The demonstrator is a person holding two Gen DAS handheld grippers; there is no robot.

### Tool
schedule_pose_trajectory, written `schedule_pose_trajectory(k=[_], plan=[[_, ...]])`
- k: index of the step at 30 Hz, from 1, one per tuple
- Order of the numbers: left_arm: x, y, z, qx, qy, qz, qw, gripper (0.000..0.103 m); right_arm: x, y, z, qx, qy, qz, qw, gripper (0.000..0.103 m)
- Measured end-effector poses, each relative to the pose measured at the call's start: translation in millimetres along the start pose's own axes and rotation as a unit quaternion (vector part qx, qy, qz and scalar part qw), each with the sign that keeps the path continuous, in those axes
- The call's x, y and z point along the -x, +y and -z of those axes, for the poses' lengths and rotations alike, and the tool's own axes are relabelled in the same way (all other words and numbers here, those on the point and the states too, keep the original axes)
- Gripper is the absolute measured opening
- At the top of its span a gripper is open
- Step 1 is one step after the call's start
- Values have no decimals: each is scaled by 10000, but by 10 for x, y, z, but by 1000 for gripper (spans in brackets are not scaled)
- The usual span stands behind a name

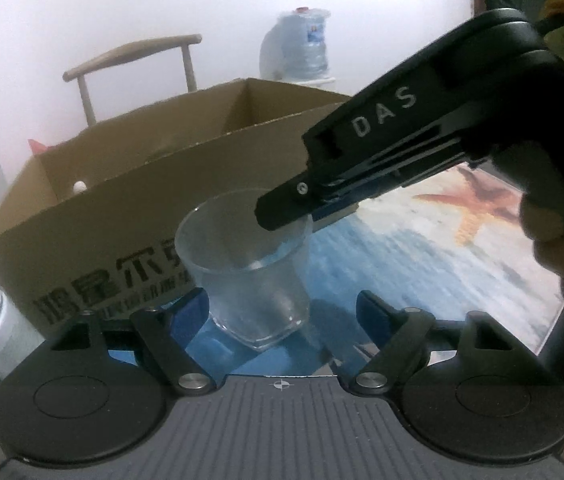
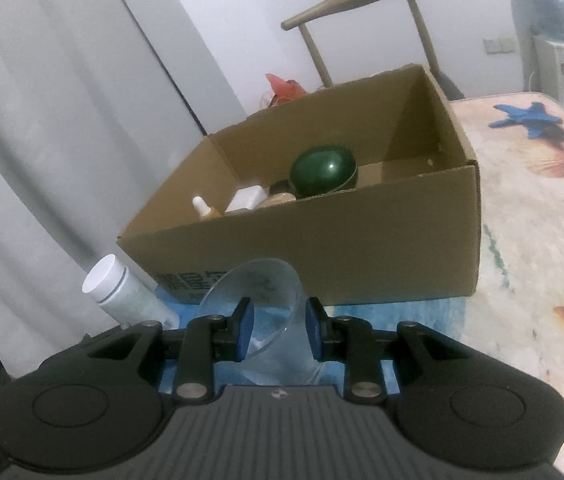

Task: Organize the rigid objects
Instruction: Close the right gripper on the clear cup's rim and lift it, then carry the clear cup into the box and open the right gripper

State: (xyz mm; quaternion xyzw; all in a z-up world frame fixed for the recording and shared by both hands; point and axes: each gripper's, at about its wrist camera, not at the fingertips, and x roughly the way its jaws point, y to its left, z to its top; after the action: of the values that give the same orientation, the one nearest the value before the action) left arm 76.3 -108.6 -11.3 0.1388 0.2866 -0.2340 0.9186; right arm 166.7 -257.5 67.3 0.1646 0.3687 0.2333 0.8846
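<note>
Clear, thick-based drinking glass stands on the blue sea-print table mat, just before the brown cardboard box. Right gripper has one finger inside the rim and one outside, narrowed onto the glass wall; pads look to be pinching it, though the blur leaves contact unsure. Left gripper wide apart, flanking the base, holding nothing. Lift straight up to clear the box's near wall, keep the pinch firm, then set down beside the dark green round jar inside.
</note>
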Motion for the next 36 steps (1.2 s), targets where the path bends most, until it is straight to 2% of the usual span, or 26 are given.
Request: schedule_pose_trajectory(k=[11,18,24,30,36], plan=[[-170,89,-98,-34,43,-181,9998,84,-84,0,-37,-5,-32,72,10000,30],[-168,132,-116,49,-31,-359,9993,70,-101,-35,-26,-48,-55,78,9999,30],[-147,151,-134,108,-29,-313,9994,69,-61,-33,-9,-54,-78,120,9999,26],[3,131,-131,150,-154,-241,9995,69,54,19,13,31,-135,150,9998,26],[312,86,-233,129,-524,-345,9979,69,329,193,-21,246,-440,82,9987,27]])
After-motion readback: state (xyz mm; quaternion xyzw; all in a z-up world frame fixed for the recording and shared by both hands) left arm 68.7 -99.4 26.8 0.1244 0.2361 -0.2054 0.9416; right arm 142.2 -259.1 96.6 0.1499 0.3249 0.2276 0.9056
